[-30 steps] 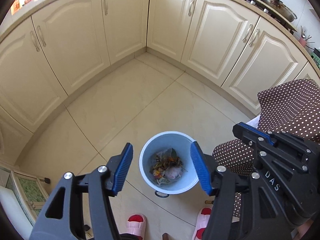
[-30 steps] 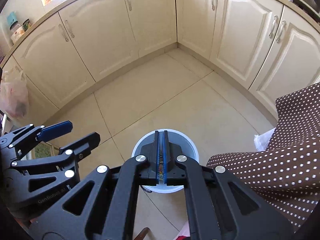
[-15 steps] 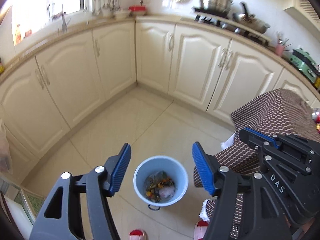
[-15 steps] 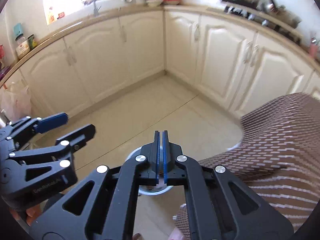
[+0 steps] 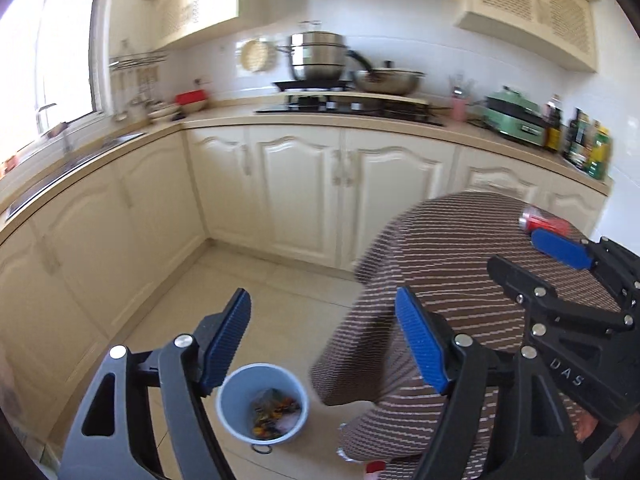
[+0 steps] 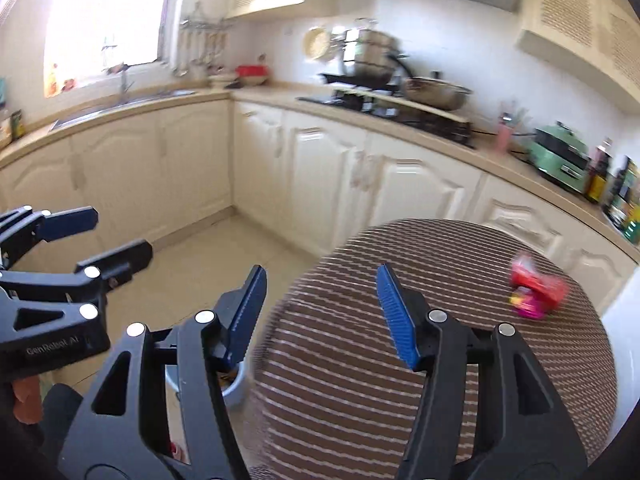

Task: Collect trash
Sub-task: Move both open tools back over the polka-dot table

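A pale blue bin (image 5: 262,407) with mixed trash inside stands on the floor beside a round table with a brown dotted cloth (image 6: 460,280). Red and pink crumpled wrappers (image 6: 536,290) lie on the far right of the table; they show as a red blur in the left wrist view (image 5: 544,222). My left gripper (image 5: 324,340) is open and empty, high above the bin. My right gripper (image 6: 320,312) is open and empty, over the table's near edge; it also shows in the left wrist view (image 5: 532,256). The bin's rim peeks out under my right gripper (image 6: 236,384).
Cream cabinets (image 5: 300,184) line the back and left walls. The counter holds a stove with pots (image 5: 320,60), a green appliance (image 5: 516,116) and bottles (image 5: 588,144). A sink (image 6: 124,96) sits under the window. Tiled floor (image 5: 260,280) lies between cabinets and table.
Both grippers have lifted and tilted up from over the bin toward the table and counter. My right gripper, shut before, has opened. The wrappers on the table came into view.
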Tool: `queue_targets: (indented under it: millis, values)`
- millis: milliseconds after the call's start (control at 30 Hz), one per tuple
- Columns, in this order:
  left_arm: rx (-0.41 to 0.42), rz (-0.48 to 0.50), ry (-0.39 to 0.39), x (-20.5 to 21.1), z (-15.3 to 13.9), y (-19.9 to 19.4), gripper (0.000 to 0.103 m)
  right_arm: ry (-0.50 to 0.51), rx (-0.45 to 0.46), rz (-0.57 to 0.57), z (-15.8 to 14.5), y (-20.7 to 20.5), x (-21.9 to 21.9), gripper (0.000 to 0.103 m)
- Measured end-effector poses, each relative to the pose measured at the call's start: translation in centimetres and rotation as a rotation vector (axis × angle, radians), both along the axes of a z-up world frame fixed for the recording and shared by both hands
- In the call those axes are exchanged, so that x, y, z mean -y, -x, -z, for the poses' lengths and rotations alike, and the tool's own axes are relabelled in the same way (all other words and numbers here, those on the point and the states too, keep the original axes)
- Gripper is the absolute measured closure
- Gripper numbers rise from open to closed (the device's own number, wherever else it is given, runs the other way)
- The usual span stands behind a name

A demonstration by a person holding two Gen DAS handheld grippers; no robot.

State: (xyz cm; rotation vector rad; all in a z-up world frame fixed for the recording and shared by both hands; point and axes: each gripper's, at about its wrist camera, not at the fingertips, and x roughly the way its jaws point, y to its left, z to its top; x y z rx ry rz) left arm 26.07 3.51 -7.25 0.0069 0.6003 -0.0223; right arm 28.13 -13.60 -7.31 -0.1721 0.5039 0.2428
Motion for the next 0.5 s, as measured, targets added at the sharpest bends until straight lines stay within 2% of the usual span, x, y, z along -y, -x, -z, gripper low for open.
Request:
queue_targets:
  millis: [233,500]
  values:
    - [-0.080,0.197,0.061,9.9,0.3,-2.6,0.029,-0.019,-0.002,0.165,0.7,0.7,10.9,0.043]
    - [-0.123,0.320,0.015,20.7,2.4,-7.0,0.029,-0.025,-0.058,0.374,3.0,-0.6,23.0,0.039]
